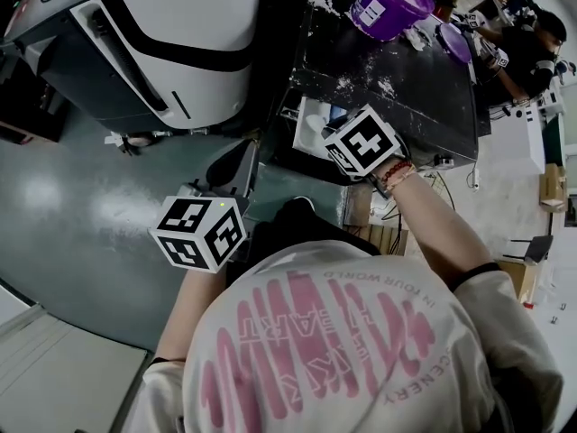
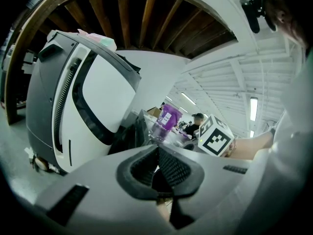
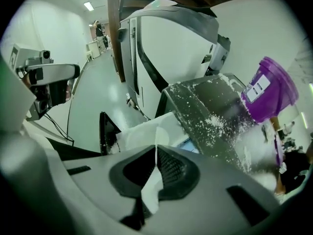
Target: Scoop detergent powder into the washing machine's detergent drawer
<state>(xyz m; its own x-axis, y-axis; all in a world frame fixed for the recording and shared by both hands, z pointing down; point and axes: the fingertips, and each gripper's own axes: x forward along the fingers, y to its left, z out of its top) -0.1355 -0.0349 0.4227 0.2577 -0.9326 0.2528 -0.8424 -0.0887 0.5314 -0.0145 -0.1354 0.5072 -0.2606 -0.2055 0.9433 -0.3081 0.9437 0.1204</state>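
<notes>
White scoop [image 3: 152,187] clamped in the right gripper [image 3: 156,151], at the open detergent drawer [image 3: 128,133].

The scoop shows edge-on as a thin white strip pinched between the closed pads; whether it carries powder cannot be told. The pulled-out white drawer lies just beyond the jaws, under the washing machine's dark top [image 3: 205,111], which is strewn with spilled powder. A purple tub [image 3: 269,94] stands on that top. The left gripper [image 2: 157,151] hangs apart, pads together on nothing, facing a large white and grey machine [image 2: 98,97].
</notes>
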